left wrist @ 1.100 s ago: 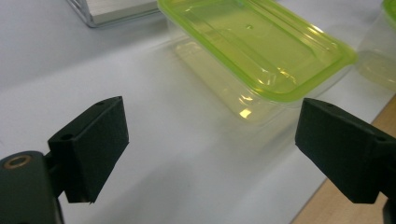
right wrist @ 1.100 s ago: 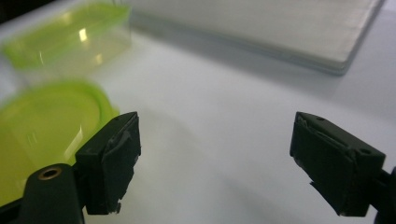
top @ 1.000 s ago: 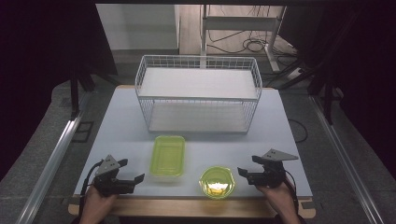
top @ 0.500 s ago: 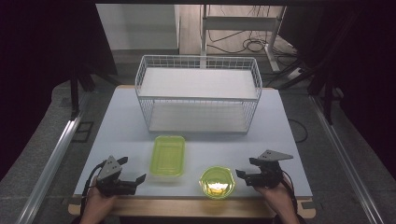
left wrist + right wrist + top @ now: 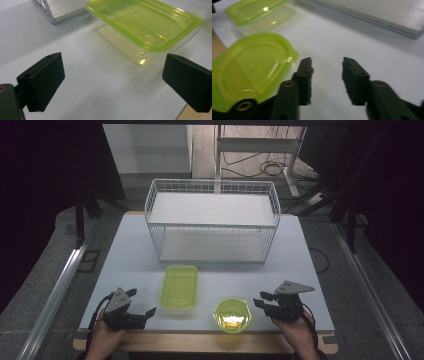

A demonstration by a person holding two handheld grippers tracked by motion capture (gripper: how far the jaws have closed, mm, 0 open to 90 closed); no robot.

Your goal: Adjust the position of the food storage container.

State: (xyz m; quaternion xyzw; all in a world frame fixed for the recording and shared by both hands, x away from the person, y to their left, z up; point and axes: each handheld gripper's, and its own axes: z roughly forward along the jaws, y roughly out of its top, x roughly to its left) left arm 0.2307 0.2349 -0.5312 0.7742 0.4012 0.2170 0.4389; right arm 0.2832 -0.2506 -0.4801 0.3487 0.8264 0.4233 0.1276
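A lime rectangular lidded container lies on the white table, and a round lime lidded container sits near the front edge. My left gripper rests at the front left, open wide, with nothing between its jaws. In the left gripper view the rectangular container lies just beyond the left gripper. My right gripper sits right of the round container. Its jaws have just been closing and hold nothing, with a narrow gap left. In the right gripper view the round container lies beside the left jaw of the right gripper.
A white wire basket with a shelf stands at the back middle of the table; its base corner is near the rectangular container. The wooden front edge runs just under both hands. Bare table lies between basket and containers.
The right gripper's jaws stand much closer together than before. Both hands and both containers have kept their places.
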